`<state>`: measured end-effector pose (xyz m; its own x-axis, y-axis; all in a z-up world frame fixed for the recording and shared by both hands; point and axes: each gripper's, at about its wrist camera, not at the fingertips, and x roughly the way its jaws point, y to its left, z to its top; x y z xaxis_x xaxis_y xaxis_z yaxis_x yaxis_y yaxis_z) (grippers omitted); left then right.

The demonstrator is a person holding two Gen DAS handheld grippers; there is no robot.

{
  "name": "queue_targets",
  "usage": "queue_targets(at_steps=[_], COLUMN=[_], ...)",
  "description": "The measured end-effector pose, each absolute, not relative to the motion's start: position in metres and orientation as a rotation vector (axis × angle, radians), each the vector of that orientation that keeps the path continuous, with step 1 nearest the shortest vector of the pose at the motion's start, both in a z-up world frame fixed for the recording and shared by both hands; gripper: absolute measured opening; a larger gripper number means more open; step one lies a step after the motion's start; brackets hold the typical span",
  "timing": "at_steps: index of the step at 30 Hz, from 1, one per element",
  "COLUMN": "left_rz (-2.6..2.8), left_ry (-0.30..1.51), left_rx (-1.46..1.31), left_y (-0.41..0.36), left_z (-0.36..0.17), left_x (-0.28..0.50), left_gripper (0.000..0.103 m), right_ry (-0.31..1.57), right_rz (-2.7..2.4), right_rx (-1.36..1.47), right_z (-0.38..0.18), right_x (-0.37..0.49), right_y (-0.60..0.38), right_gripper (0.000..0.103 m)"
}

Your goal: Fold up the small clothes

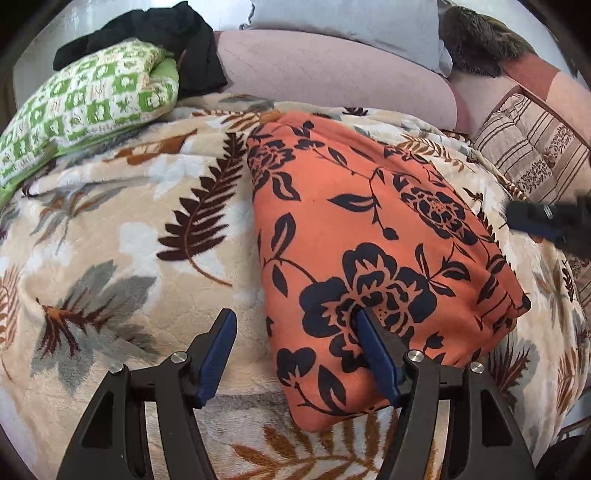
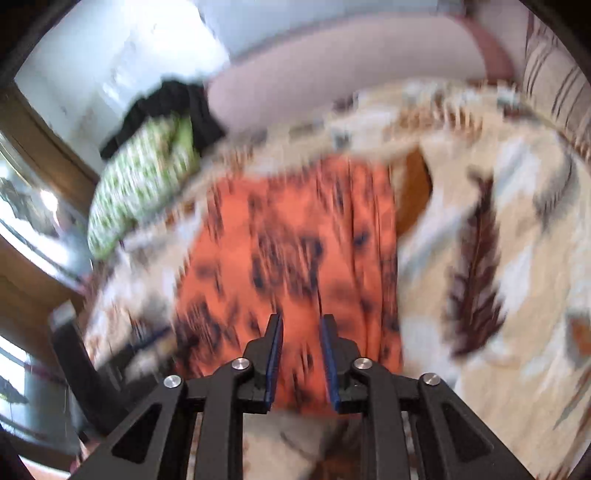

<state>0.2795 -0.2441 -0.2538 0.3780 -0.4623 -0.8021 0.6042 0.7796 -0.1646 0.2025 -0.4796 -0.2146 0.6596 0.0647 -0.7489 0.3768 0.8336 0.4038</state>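
Observation:
An orange garment with a dark flower print (image 1: 369, 229) lies folded into a long shape on the leaf-patterned blanket (image 1: 129, 221). My left gripper (image 1: 293, 314) is open wide at the garment's near left edge. Its right finger (image 1: 373, 343) rests over the cloth and its left finger (image 1: 218, 347) is over the blanket, with nothing pinched. My right gripper (image 1: 517, 216) shows as a blur at the garment's far right side. In the blurred right wrist view the right gripper (image 2: 301, 322) hovers over the orange garment (image 2: 277, 240), its pads a narrow gap apart with nothing visibly between them.
A green-and-white patterned quilt (image 1: 85, 99) with a black garment (image 1: 166, 33) on it lies at the back left. A pink bolster (image 1: 332, 77) and a grey pillow (image 1: 351, 26) line the back. A striped quilt (image 1: 535, 155) sits at the right.

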Motion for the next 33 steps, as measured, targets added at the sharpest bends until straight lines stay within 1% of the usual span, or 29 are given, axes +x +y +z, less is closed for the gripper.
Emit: queue_targets(at_steps=[3,7,9,10,12,14,17,21,24,27,30,31,33], left_rz=[-0.706,-0.729,-0.741,-0.747,-0.753,-0.762,-0.780,-0.774,-0.746,-0.746,-0.765,-0.771,-0.784], left_ry=[1.009,1.040,1.053,1.057,1.055,1.046,1.016,0.930,0.925,0.976,1.022,1.029,1.036], left_rx=[0.116,0.081,0.075,0.076,0.084,0.090,0.096,0.092,0.107,0.155,0.128,0.121,0.119], left_y=[-0.240,-0.237,-0.237,-0.238,-0.239,-0.238,-0.234,-0.225,-0.224,-0.232,-0.232,-0.232,-0.232], left_z=[-0.258,-0.262,-0.263,-0.264,-0.264,-0.261,-0.254,-0.237,-0.236,-0.251,-0.255,-0.256,-0.258], left_x=[0.285,0.289,0.290,0.289,0.288,0.287,0.285,0.282,0.285,0.286,0.289,0.289,0.290], left_gripper=[0.069,0.070,0.070,0.070,0.070,0.070,0.069,0.069,0.069,0.070,0.070,0.070,0.070], right_ry=[0.852,0.968,1.014,1.019,1.021,1.011,0.953,0.850,0.869,0.953,1.034,1.035,0.972], right_rz=[-0.197,-0.185,-0.298,-0.364,-0.370,-0.386,-0.378,-0.147,-0.029,-0.019,-0.089,-0.105,-0.113], right_rx=[0.608,0.635,0.567,0.525,0.584,0.659,0.590,0.625,0.624,0.582,0.600,0.608,0.623], right_z=[-0.217,-0.246,-0.262,-0.269,-0.278,-0.270,-0.249,-0.218,-0.211,-0.228,-0.264,-0.276,-0.281], right_x=[0.241,0.309,0.334,0.345,0.357,0.364,0.366,0.362,0.376,0.399,0.426,0.429,0.434], right_y=[-0.493,-0.497,-0.503,-0.511,-0.529,-0.542,-0.535,-0.512,-0.490,-0.472,-0.478,-0.481,-0.487], right_gripper=[0.024,0.024,0.024,0.022,0.021,0.019,0.020,0.023,0.023,0.023,0.023,0.023,0.023])
